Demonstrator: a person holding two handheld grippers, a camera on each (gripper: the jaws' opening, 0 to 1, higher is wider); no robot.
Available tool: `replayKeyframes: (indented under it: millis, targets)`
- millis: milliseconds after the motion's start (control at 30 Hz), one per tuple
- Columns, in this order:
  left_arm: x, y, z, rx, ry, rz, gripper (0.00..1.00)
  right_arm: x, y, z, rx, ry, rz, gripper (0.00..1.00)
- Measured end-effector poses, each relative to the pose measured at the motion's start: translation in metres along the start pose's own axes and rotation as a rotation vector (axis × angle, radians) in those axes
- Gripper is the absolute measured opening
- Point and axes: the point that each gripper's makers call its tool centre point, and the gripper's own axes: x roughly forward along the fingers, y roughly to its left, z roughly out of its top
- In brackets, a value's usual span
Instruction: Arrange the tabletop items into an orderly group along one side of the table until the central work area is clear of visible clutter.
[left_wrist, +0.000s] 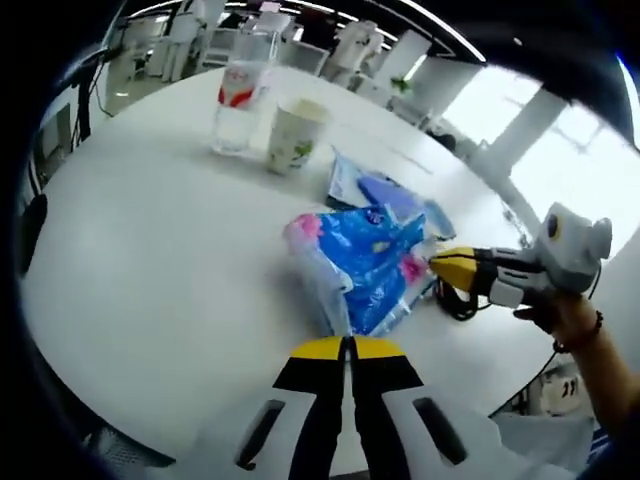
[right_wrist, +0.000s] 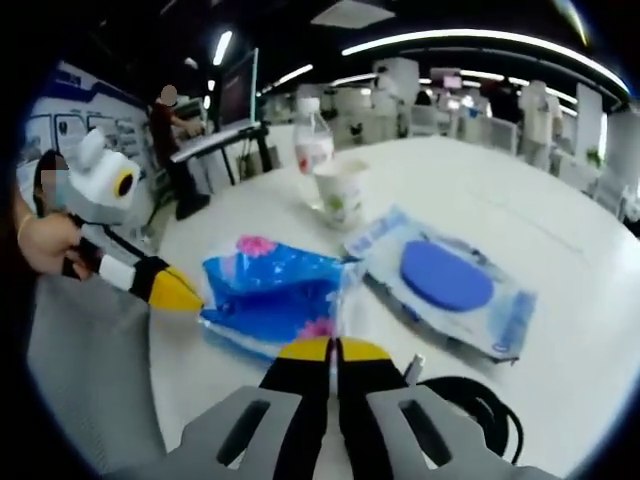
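The white round table (left_wrist: 150, 270) carries everything, and its items sit in a loose band running from the far side toward the near edge on the right gripper's side. Largest of them is the flat wipes pack (right_wrist: 445, 280) with its blue oval lid, lying flat with its long axis slanting from the cup toward the table's near right edge in the right gripper view; just beside it, touching or nearly so along one edge, lies the crumpled blue and pink tissue packet (left_wrist: 365, 265), its long axis running roughly from the left gripper toward the cup. Farther back stand the clear water bottle (left_wrist: 240, 95) with a red label and the paper cup (left_wrist: 297, 133), upright and close together, well apart from the packets. A black cable coil (right_wrist: 480, 405) lies near the table edge just by the right gripper. The left gripper (left_wrist: 347, 350) has its yellow-tipped jaws pressed together with nothing between them, its tips hovering just short of the tissue packet's near end. The right gripper (right_wrist: 333, 352) is likewise closed and empty, its tips at the seam where the two packets meet. Both tools flank the tissue packet from opposite ends, so either could take it; the bottle and cup probably mark the side to gather toward, which would mean pushing or carrying the packet along its own long axis, away from the left gripper.
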Motion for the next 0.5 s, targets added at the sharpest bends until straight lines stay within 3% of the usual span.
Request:
replayKeyframes:
  millis: [200, 500]
  targets:
    - [0.000, -0.010, 0.005, 0.062, -0.001, -0.022, 0.00, -0.017, -0.002, 0.002, 0.014, -0.014, -0.027, 0.00]
    - [-0.002, -0.020, 0.010, 0.062, 0.015, -0.071, 0.00, -0.041, -0.002, 0.000, 0.048, -0.002, -0.043, 0.00]
